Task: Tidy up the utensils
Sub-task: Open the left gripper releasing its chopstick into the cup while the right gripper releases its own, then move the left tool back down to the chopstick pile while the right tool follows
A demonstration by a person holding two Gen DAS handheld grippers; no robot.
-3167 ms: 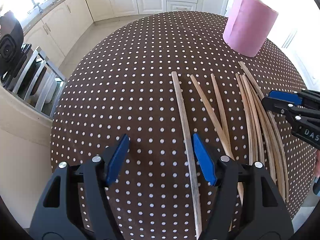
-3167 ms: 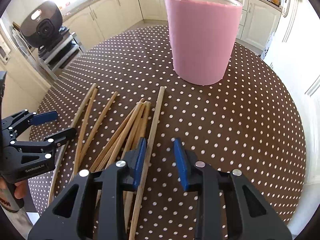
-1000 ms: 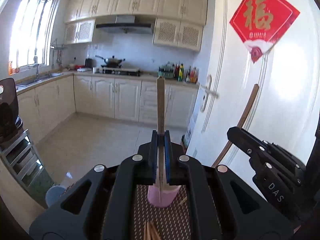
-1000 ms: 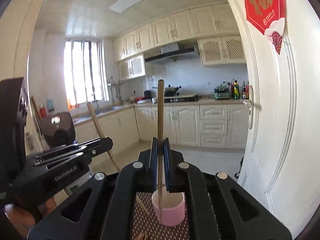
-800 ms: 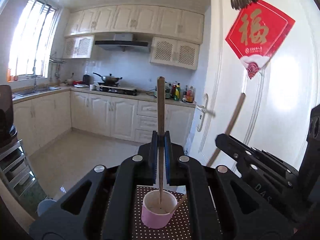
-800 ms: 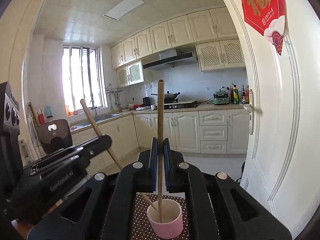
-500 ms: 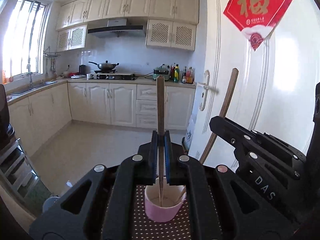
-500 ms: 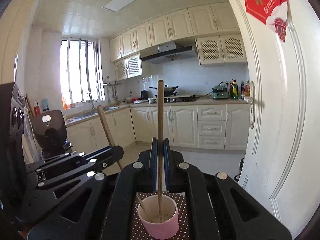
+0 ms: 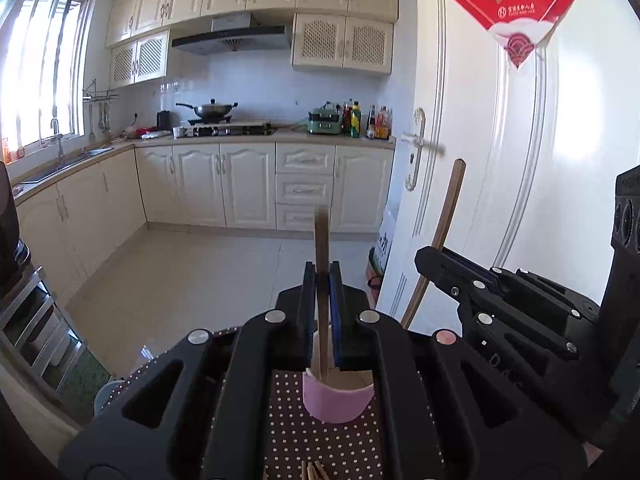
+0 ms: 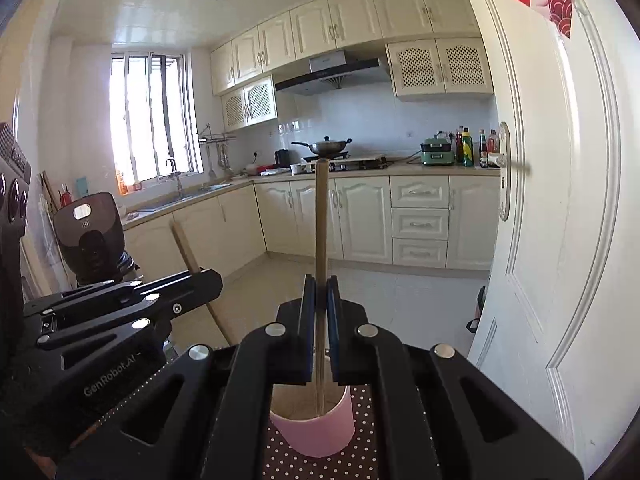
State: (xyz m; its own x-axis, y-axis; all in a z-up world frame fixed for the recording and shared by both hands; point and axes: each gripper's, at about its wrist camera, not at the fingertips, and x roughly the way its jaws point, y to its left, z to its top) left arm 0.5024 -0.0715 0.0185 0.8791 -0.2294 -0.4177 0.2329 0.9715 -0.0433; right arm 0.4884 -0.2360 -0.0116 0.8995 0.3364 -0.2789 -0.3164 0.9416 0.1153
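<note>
My left gripper (image 9: 322,312) is shut on a wooden chopstick (image 9: 321,240) held upright, its lower end inside the pink cup (image 9: 338,400) on the dotted table. My right gripper (image 10: 320,320) is shut on another upright chopstick (image 10: 321,220), its lower end inside the same pink cup (image 10: 314,432). The right gripper also shows at the right of the left wrist view (image 9: 424,258) with its stick (image 9: 448,216). The left gripper shows at the left of the right wrist view (image 10: 214,280) with its stick (image 10: 186,248).
The brown dotted tablecloth (image 9: 288,424) lies under the cup. Several loose chopstick tips (image 9: 312,472) lie at the table's near edge. A white door (image 9: 520,200) stands close on the right. A dish rack (image 9: 28,320) stands at the left.
Both grippers picked a chopstick off the table, turned it upright and lowered it into the pink cup. In the last half second both sticks have sunk lower into the cup.
</note>
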